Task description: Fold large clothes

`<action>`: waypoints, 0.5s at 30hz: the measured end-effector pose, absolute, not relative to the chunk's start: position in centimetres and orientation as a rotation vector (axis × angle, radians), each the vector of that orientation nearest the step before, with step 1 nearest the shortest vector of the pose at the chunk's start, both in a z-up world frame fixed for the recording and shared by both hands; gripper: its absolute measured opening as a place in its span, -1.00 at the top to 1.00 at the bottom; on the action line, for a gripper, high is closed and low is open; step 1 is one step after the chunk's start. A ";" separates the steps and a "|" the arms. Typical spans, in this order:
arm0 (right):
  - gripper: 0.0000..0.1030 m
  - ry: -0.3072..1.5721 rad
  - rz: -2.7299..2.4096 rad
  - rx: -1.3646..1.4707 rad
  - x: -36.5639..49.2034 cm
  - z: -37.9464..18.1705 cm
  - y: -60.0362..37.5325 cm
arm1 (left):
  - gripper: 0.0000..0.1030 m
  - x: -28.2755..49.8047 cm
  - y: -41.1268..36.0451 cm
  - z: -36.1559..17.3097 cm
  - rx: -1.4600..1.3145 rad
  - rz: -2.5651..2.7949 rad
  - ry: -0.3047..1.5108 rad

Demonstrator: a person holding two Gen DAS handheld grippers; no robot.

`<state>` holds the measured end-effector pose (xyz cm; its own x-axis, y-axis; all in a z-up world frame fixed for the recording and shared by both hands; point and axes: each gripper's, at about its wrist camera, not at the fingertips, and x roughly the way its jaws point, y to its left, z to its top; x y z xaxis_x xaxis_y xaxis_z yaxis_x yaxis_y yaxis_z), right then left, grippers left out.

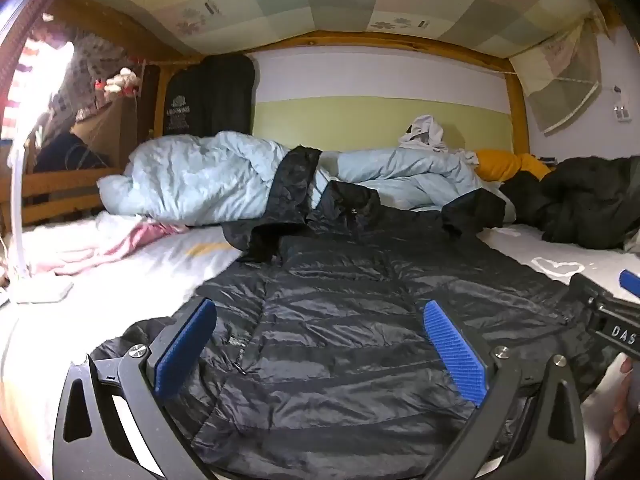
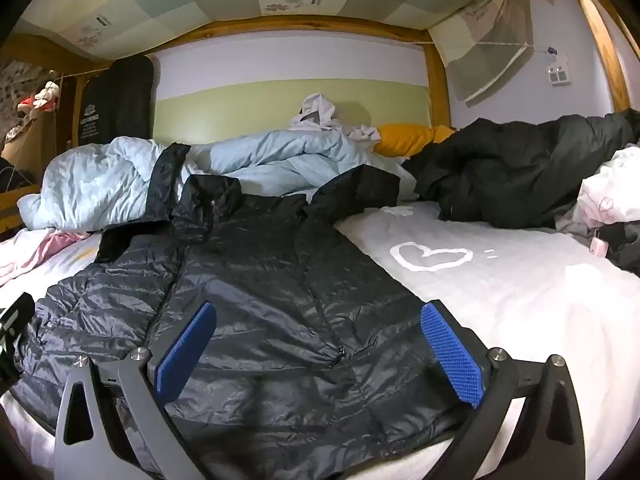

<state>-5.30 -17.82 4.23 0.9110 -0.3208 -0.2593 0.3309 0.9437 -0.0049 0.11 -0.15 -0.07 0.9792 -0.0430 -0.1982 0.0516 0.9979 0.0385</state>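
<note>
Black puffer jacket (image 1: 352, 304) is lying spread flat, front up, on the white bed sheet (image 2: 520, 300) under my two grippers, its collar pointing toward the far wall and its hem nearest me. One sleeve is running up onto the light blue duvet (image 1: 192, 184) bunched along the far side of the bed. I am seeing a heart outline (image 2: 430, 258) printed on the sheet just beside the jacket, and a pink cloth (image 1: 116, 244) lying crumpled on the opposite side. A second dark coat (image 2: 520, 172) is heaped in the far corner, near a yellow pillow (image 2: 404, 136) and a white garment (image 2: 316, 114) resting against the green wall. Wooden bunk frame (image 1: 516, 108) and a checked mattress underside are closing the space overhead.

I am holding the left gripper (image 1: 320, 348) low over the hem, jaws wide apart with nothing between them. The right gripper (image 2: 320, 348) is hovering over the jacket's edge by the bare sheet, jaws likewise spread and gripping nothing. Each gripper is showing two blue pads (image 2: 450, 350). I am counting one jacket laid out, one heaped coat, one duvet.
</note>
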 end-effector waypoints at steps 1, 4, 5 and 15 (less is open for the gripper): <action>-1.00 0.264 -0.334 0.039 -5.3 4.2 -17.8 | -1.00 0.4 0.8 -0.1 -0.011 -0.054 0.221; -1.00 0.284 -0.321 0.047 -5.4 4.1 -17.9 | -1.00 1.1 1.1 -0.2 -0.040 -0.004 0.261; -1.00 0.298 -0.321 0.049 -5.2 4.1 -17.9 | -1.00 1.3 1.3 -0.2 -0.052 -0.002 0.273; -1.00 0.283 -0.333 0.006 -5.3 3.8 -17.1 | -1.00 0.3 0.8 -0.2 -0.028 -0.039 0.240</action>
